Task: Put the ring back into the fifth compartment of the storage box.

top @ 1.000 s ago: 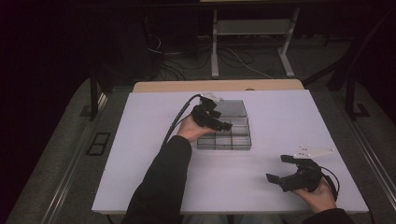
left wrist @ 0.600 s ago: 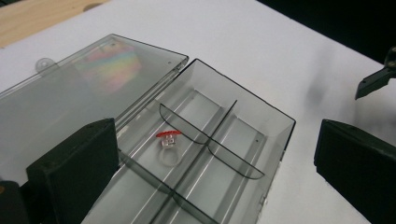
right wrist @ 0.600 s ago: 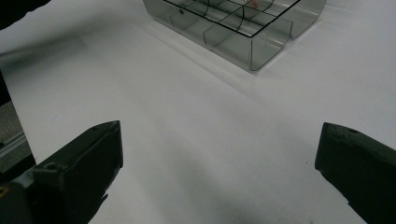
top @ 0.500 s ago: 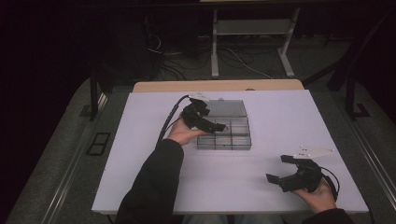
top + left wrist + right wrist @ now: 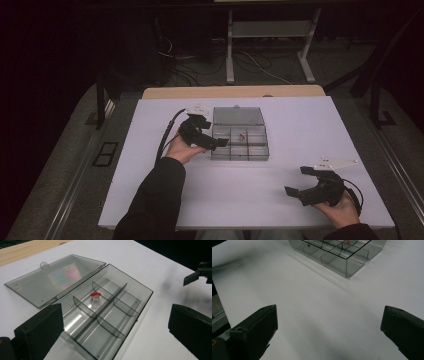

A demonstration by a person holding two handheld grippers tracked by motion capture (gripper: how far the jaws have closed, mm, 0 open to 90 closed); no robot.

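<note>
My left tongs have pulled back from over the box to its left edge, their jaws just opening, nothing between them. The small red piece lies in a middle compartment; my right tongs rest released on the desk.

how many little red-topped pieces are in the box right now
1: the red-topped piece lies in a middle compartment of the open clear box, on the row nearer the lid. The other compartments look bare.

White table, open clear compartment box lying on it

Box: smoky grey, clear | lid: rainbow sheen | small piece: red and white | counter: white | tools: black
</note>
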